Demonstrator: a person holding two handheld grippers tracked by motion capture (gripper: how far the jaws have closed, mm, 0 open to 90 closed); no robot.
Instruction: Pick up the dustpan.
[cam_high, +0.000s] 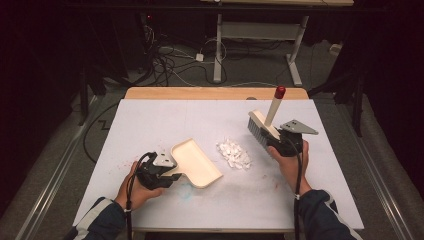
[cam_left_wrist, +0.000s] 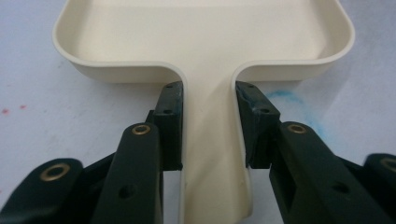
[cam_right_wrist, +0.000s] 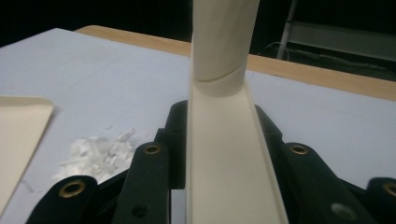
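High view looks down on a white-covered table (cam_high: 150, 125) where a person works with a gripper in each hand. At the left, the left gripper (cam_high: 170, 172) is closed on the flat handle of a cream dustpan (cam_high: 196, 162), which lies on the table with its open tray pointing away from the hand and slightly to the right. From the left gripper view the two black jaws press against either side of the dustpan (cam_left_wrist: 205, 56) handle just below where it widens into the tray, and the rubber pads (cam_left_wrist: 170, 126) touch the handle's edges. Near the middle of the table, just to the right of the dustpan's far corner, sits a small heap of white scraps (cam_high: 234, 153), apart from the pan and from the brush. At the right, the right gripper (cam_high: 280, 136) is clamped on the cream back of a hand brush (cam_high: 265, 122), whose dark bristles (cam_high: 254, 131) face left toward the heap and whose handle rises up and away, ending in a red tip (cam_high: 280, 92). In the right gripper view the jaws hug both sides of the brush (cam_right_wrist: 224, 149), with the white scraps (cam_right_wrist: 100, 154) lying low at the left, beside the edge of the dustpan (cam_right_wrist: 21, 135).
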